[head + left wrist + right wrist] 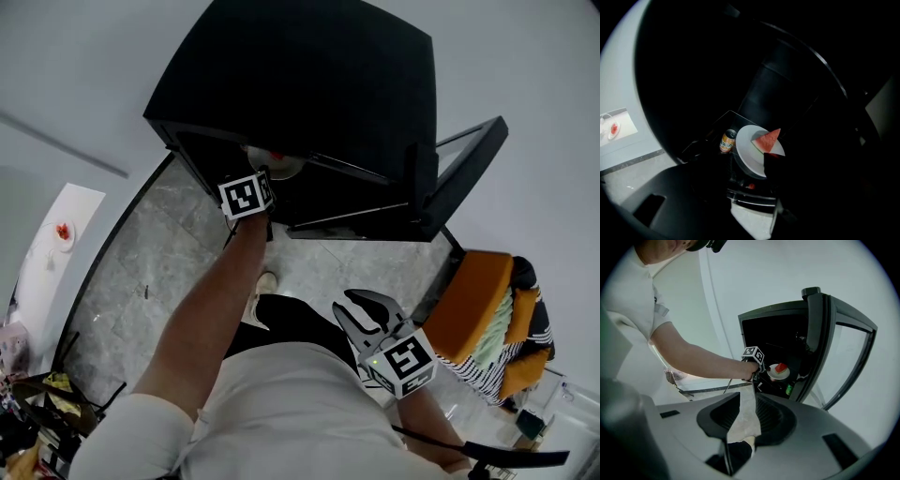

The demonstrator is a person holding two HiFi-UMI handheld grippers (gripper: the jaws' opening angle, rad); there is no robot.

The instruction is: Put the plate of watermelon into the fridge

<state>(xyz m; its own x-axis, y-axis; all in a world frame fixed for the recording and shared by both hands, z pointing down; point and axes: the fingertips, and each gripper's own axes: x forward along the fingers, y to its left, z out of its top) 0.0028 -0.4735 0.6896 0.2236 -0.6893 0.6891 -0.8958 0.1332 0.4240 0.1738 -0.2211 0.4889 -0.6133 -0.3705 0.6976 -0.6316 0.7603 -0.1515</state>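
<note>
The white plate (749,152) with a red watermelon wedge (767,139) rests on a shelf inside the dark open fridge (309,84). It shows again as the plate (779,373) in the right gripper view. My left gripper (261,180) reaches into the fridge at the plate's near rim. Its jaws stand open, and one dark jaw tip overlaps the rim in the left gripper view. My right gripper (345,306) hangs back near my body, shut and holding nothing, pointing toward the fridge.
The fridge door (459,178) stands open to the right with a green item (789,389) in its rack. An orange can (727,141) stands beside the plate. An orange chair (483,309) with striped cloth is at right. A white table (56,234) is at left.
</note>
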